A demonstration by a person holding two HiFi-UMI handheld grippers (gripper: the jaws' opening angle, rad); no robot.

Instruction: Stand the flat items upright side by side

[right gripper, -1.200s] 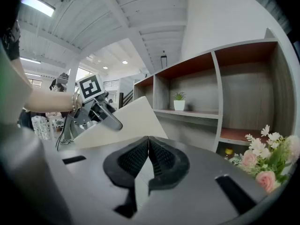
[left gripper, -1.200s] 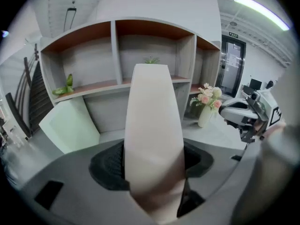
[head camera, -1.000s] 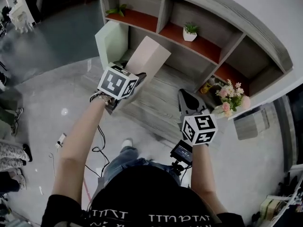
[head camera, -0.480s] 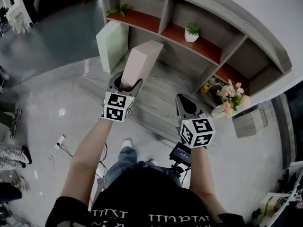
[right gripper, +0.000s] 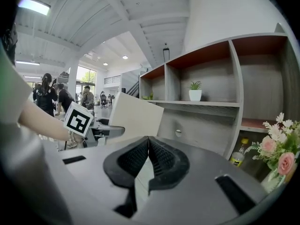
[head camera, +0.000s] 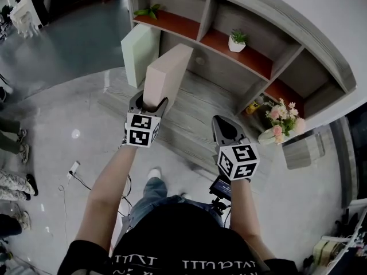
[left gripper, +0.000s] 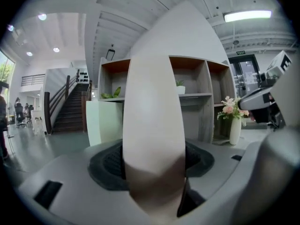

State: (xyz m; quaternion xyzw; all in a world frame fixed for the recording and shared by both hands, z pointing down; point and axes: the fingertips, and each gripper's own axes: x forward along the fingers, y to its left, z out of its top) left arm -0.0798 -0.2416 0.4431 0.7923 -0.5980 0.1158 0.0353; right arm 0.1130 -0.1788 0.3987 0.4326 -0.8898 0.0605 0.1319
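Note:
My left gripper [head camera: 150, 101] is shut on a flat beige slab [head camera: 166, 73], held on edge above the grey wooden bench top [head camera: 192, 116]. In the left gripper view the beige slab [left gripper: 152, 125] fills the gap between the pads. A pale green slab [head camera: 139, 50] stands upright at the bench's left end, just left of the beige one. My right gripper [head camera: 222, 125] hovers over the bench to the right, shut with nothing in it; in its own view the right gripper [right gripper: 147, 146] has its pads touching.
A shelf unit [head camera: 252, 50] with red-brown boards rises behind the bench and holds small potted plants [head camera: 236, 40]. A vase of pink flowers [head camera: 280, 119] and a yellow bottle [head camera: 252, 105] stand at the bench's right end. Grey floor lies to the left, with cables [head camera: 117, 179].
My left gripper has rolled over, turning the beige slab from leaning flat-side up to standing on its edge, and shifted slightly toward the green slab. The right gripper has barely moved.

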